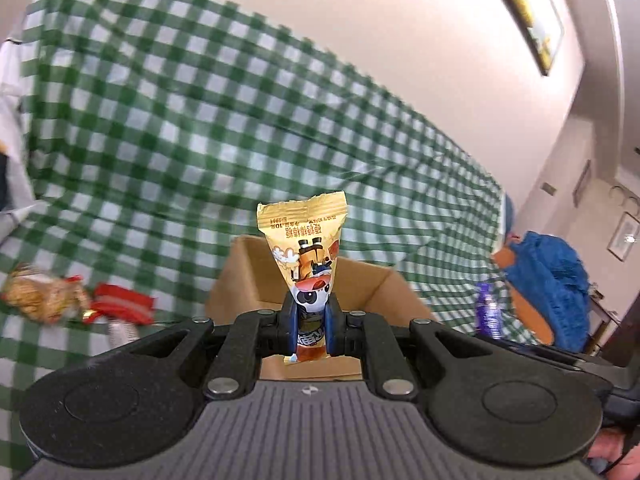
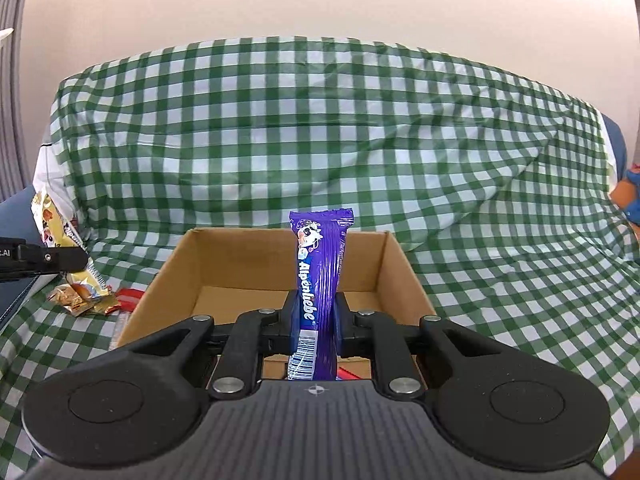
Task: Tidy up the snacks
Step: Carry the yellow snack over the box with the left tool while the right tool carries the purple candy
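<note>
My left gripper (image 1: 311, 320) is shut on a yellow snack packet (image 1: 306, 248) with a cartoon print, held upright in front of the open cardboard box (image 1: 372, 280). My right gripper (image 2: 316, 320) is shut on a purple Alpenliebe candy stick (image 2: 320, 264), held upright over the near side of the same box (image 2: 224, 264). A red wrapper (image 2: 348, 372) shows low inside the box. The left gripper and its packet (image 2: 60, 236) show at the left of the right wrist view. The purple stick (image 1: 489, 312) shows at the right of the left wrist view.
A green-and-white checked cloth (image 2: 320, 128) covers the sofa. Loose snacks lie left of the box: a golden packet (image 1: 40, 300), a red wrapper (image 1: 124, 304), small gold wrappers (image 2: 84, 300). A blue and orange plush toy (image 1: 548, 280) sits at the right.
</note>
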`<act>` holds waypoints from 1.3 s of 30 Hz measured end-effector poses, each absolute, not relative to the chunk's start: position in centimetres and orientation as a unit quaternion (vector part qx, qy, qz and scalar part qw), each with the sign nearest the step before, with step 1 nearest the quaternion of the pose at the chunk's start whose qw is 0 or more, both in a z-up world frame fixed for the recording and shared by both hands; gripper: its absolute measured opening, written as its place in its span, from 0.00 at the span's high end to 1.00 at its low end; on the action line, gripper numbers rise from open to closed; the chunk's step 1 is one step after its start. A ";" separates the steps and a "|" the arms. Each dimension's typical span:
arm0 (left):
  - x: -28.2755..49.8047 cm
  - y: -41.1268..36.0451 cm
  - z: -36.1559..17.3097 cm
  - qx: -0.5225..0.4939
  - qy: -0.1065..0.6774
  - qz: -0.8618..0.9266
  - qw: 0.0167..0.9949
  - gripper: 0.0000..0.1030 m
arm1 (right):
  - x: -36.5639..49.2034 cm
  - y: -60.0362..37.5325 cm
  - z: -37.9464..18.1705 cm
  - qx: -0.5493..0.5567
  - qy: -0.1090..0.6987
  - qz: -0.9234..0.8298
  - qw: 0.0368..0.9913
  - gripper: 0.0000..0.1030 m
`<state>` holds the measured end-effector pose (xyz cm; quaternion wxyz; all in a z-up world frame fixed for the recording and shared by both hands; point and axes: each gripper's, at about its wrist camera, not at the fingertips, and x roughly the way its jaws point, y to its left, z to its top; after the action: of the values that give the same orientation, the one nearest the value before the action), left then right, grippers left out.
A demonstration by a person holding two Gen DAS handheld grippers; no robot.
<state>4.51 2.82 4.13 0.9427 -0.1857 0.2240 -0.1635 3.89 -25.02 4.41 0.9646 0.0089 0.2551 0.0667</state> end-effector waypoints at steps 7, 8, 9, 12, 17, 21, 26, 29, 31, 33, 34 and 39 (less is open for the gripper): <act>4.7 1.1 3.8 -0.180 0.222 -0.184 0.940 0.87 | 4.1 -25.4 4.1 0.006 0.258 0.052 0.965 0.84; 4.7 1.0 3.8 -0.181 0.222 -0.186 0.940 0.87 | 4.1 -25.4 4.1 0.007 0.258 0.051 0.965 0.84; 4.7 1.0 3.8 -0.182 0.223 -0.187 0.939 0.87 | 4.1 -25.4 4.1 0.008 0.258 0.050 0.965 0.84; 4.7 0.7 3.6 -0.183 0.223 -0.194 0.938 0.87 | 4.1 -25.3 4.0 0.008 0.258 0.048 0.965 0.84; 4.7 0.0 3.5 -0.177 0.224 -0.209 0.935 0.87 | 4.1 -25.0 4.1 0.005 0.259 0.045 0.965 0.84; 4.6 -0.6 3.3 -0.167 0.225 -0.218 0.935 0.87 | 4.1 -25.0 4.1 0.002 0.260 0.041 0.965 0.84; 4.6 -1.0 3.2 -0.161 0.226 -0.225 0.934 0.87 | 4.2 -25.1 4.0 -0.002 0.261 0.039 0.965 0.84; 4.6 -1.2 3.0 -0.155 0.227 -0.228 0.934 0.87 | 4.2 -25.1 4.0 -0.003 0.261 0.038 0.965 0.84; 4.5 -1.2 3.0 -0.152 0.229 -0.229 0.934 0.87 | 4.2 -25.0 4.0 -0.005 0.260 0.038 0.965 0.84; 4.6 -1.3 2.9 -0.150 0.229 -0.230 0.934 0.87 | 4.2 -25.0 4.0 -0.007 0.260 0.038 0.965 0.84; 4.6 -1.4 2.9 -0.150 0.230 -0.230 0.934 0.87 | 4.2 -24.9 4.0 -0.009 0.260 0.038 0.965 0.84; 4.7 -1.6 2.8 -0.146 0.231 -0.234 0.933 0.87 | 4.3 -24.9 4.0 -0.013 0.262 0.038 0.964 0.84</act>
<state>4.75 -1.57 2.84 0.9329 -0.1460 0.2313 -0.2341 4.29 -24.91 3.97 0.9643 -0.0133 0.2616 0.0382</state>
